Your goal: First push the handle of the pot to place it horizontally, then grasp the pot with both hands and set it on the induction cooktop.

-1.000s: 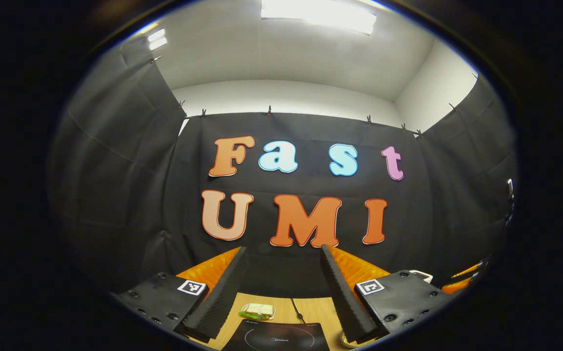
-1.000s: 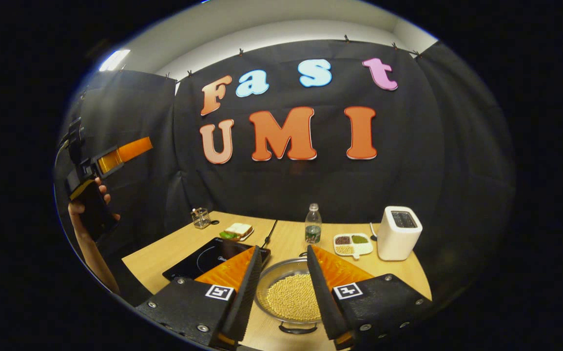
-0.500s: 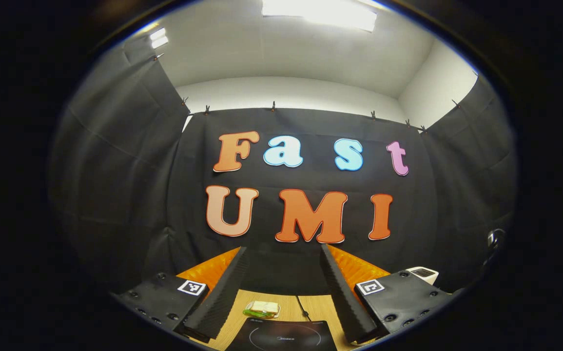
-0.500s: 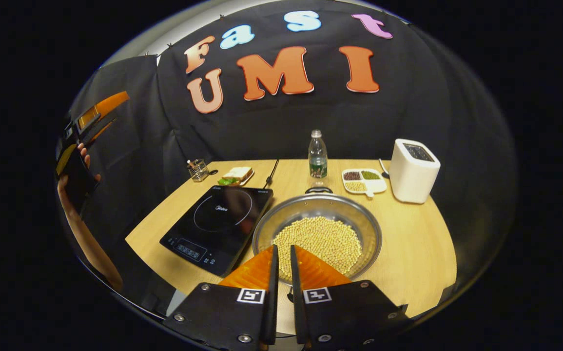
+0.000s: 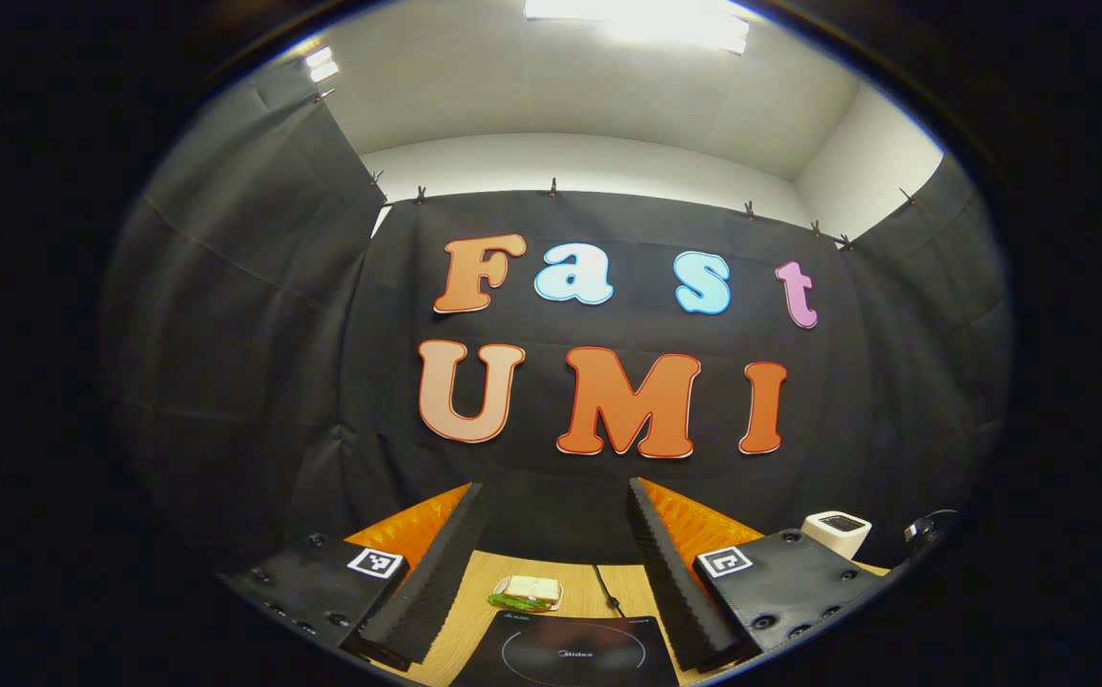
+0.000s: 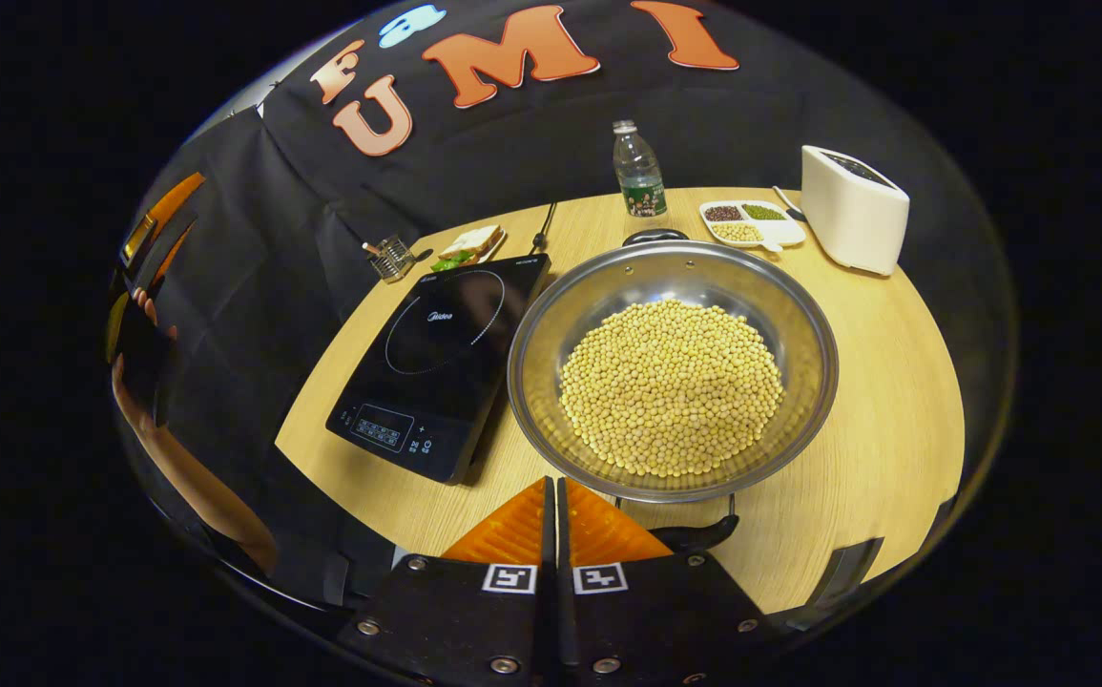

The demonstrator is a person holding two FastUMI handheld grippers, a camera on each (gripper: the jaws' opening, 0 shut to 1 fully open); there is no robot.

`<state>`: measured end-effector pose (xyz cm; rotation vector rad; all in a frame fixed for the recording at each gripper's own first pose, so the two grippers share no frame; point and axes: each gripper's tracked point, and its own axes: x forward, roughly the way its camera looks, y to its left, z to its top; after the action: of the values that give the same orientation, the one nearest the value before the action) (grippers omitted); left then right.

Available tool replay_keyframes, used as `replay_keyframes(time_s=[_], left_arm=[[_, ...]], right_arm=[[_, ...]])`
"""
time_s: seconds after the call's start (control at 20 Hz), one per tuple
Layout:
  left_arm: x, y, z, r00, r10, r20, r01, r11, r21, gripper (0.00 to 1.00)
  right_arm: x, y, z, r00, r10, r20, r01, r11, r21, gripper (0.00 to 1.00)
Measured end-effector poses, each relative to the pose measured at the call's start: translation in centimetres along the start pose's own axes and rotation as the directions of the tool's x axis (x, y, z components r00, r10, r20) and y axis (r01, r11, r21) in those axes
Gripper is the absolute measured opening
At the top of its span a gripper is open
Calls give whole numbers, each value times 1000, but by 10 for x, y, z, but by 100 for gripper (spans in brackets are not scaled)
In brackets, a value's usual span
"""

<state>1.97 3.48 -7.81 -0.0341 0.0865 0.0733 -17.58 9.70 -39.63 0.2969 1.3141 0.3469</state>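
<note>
Black cloth is walling a booth around a wooden counter (image 6: 875, 420). Taking the pot (image 6: 673, 367) as the landmark: it is sitting on the counter, steel, wide and shallow, holding a heap of yellow beans (image 6: 670, 386). One dark handle (image 6: 698, 534) is showing at its near rim and another (image 6: 654, 235) at its far rim. The cooktop (image 6: 441, 358) is lying just left of the pot, its edge very near the pot's rim; whether they are touching is unclear. Beyond the pot a bottle (image 6: 638, 170) is standing, with a divided dish (image 6: 751, 222) and a white toaster (image 6: 853, 208) to the far right. Beyond the cooktop, a sandwich (image 6: 469, 245) and a small holder (image 6: 388, 258) are lying at the far left.

The right hand-held gripper (image 6: 556, 491) is hovering at the pot's near rim, just left of the near handle, its fingers pressed together and pinching nothing. In the right gripper view, a hand (image 6: 135, 367) is gripping the other tool well to the left of the pot.

The left hand-held gripper (image 5: 555, 520) is pointing toward the wall with its fingers spread wide, nothing between them, above the cooktop (image 5: 570, 654), with the sandwich (image 5: 527, 592) beyond.
</note>
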Motion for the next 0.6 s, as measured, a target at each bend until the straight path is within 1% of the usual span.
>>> replay_keyframes(time_s=[0.15,0.3,0.35,0.45,0.5,0.6], left_arm=[[1,6,-5,1000,6,-6,-6,1000,-1,96],[2,7,-10,1000,-4,-17,4,1000,-14,96],[3,7,-12,1000,-6,-21,5,1000,-19,96],[5,9,-14,1000,-3,-25,3,1000,-20,96],[6,9,-14,1000,0,-25,0,1000,-15,96],[9,7,-14,1000,-1,-23,1,1000,-7,96]], right_arm=[[11,3,-4,998,6,-56,-5,1000,21,0],[23,0,-14,994,-7,-110,10,1000,28,0],[26,1,-18,992,9,-130,-4,999,36,0],[32,-2,-22,989,-2,-149,7,999,33,0],[32,-6,-25,987,-21,-160,24,999,20,0],[33,-6,-29,984,-13,-180,19,999,35,0]])
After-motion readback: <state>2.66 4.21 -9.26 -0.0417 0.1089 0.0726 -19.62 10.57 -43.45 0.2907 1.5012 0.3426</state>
